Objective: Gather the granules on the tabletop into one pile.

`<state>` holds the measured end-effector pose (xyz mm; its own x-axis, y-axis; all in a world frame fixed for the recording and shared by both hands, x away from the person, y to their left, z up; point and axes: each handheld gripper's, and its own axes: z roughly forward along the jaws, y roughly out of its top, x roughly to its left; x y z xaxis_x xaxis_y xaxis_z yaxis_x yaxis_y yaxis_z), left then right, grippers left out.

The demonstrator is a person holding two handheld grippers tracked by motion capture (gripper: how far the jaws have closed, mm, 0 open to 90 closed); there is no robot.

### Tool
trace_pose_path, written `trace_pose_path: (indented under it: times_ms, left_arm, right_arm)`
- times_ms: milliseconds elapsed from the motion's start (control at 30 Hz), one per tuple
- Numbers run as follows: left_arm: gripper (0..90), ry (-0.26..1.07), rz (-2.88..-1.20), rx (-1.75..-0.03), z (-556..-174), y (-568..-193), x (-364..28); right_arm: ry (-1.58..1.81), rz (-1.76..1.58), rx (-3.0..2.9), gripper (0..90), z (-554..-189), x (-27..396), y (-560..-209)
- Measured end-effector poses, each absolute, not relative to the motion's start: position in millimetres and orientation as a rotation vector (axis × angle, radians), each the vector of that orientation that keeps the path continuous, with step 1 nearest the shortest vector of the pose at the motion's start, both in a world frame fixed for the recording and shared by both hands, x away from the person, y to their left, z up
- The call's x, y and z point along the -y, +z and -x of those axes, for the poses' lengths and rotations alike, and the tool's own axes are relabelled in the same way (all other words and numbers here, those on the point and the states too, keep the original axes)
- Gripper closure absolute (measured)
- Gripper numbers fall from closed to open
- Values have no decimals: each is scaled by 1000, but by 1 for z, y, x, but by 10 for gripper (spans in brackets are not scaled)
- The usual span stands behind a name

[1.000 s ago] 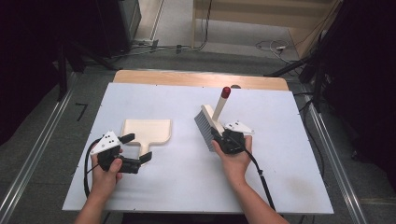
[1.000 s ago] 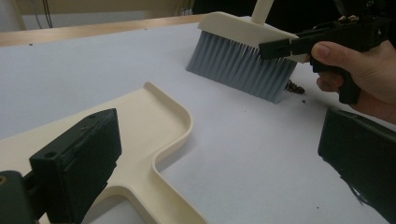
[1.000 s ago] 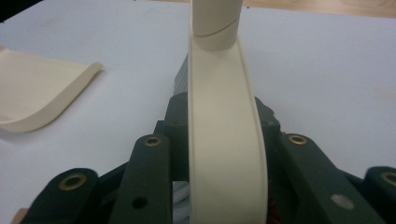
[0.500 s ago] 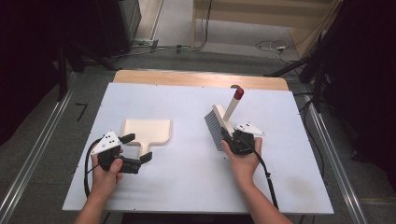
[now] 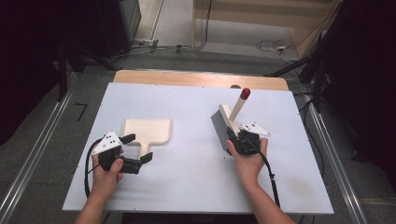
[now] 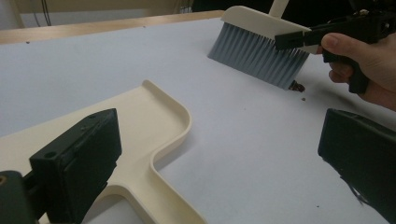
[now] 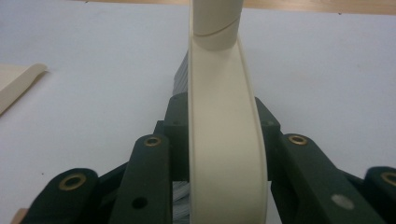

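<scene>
A cream dustpan [image 5: 147, 129] [image 6: 140, 121] lies flat on the white table, its handle pointing toward the person. My left gripper [image 5: 137, 148] [image 6: 219, 140] is open, its jaws wide on either side of that handle without pressing it. A hand brush [image 5: 224, 122] [image 6: 257, 46] with grey bristles and a red-tipped handle stands bristles-down at the right of centre. My right gripper [image 5: 236, 137] [image 7: 224, 116] is shut on the brush's cream back [image 7: 224, 154]. Small dark crumbs [image 6: 297, 87] lie beside the bristles. An edge of the dustpan [image 7: 18, 84] appears at the left of the right gripper view.
The white table top [image 5: 196, 186] ends in a wooden strip [image 5: 201, 79] at the far side. Metal rails [image 5: 331, 154] run along both sides on the floor. Cables trail from both grippers toward the person.
My right gripper has carried the brush to the right across the table, most of it in the first half second. The left gripper and dustpan have stayed put.
</scene>
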<state>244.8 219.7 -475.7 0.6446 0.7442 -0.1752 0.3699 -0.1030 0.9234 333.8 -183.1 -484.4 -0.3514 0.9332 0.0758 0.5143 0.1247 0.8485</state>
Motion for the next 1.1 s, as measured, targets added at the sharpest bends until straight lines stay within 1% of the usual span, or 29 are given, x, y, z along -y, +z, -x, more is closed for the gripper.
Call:
trace_pose_path:
  times_ms: [200,400,700,967,1100]
  left_arm:
    - [0,406,-1714,-915,-245,-476,-220]
    - [0,406,-1718,-914,-246,-477,-219]
    - [0,406,-1715,-916,-246,-477,-219]
    - [0,405,-1718,-919,-246,-477,-218]
    - [0,402,-1717,-919,-246,-477,-217]
  right_arm:
    - [1163,-1405,-1925,661,-333,186,-483]
    - [1318,-1317,-1994,662,-332,190,-479]
    - [1415,-1153,-2088,662,-329,210,-458]
    - [1432,-931,-2263,662,-310,240,-448]
    - [1436,-801,-2371,662,-297,249,-450]
